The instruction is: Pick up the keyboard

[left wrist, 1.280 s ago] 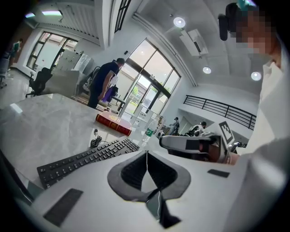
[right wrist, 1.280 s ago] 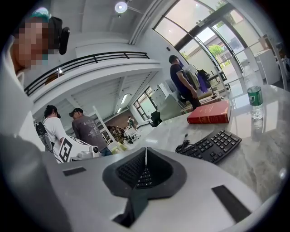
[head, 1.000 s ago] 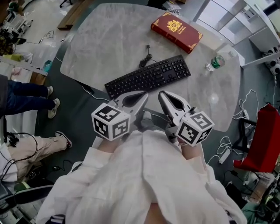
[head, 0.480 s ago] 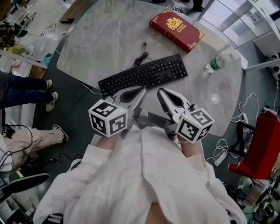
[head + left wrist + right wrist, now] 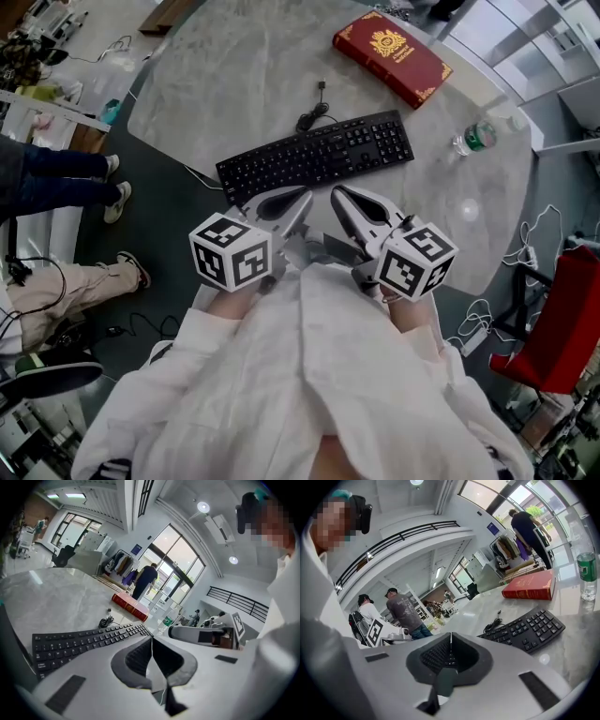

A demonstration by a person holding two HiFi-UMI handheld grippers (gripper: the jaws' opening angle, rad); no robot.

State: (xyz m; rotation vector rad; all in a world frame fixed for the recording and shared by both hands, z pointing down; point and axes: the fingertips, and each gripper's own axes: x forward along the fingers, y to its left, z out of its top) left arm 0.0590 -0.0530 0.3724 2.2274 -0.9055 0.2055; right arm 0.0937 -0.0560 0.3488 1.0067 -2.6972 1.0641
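Left tongs (image 5: pixel 298 199) and right tongs (image 5: pixel 342 197) — both closed, empty — hover just short of the black keyboard (image 5: pixel 316 159), seemingly lining up an approach

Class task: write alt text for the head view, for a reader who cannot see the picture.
A person's left gripper and right gripper, both shut and empty, point toward a black keyboard lying on a pale marble-look table. A red book lies beyond the keyboard, and a plastic bottle stands near the table's right edge.
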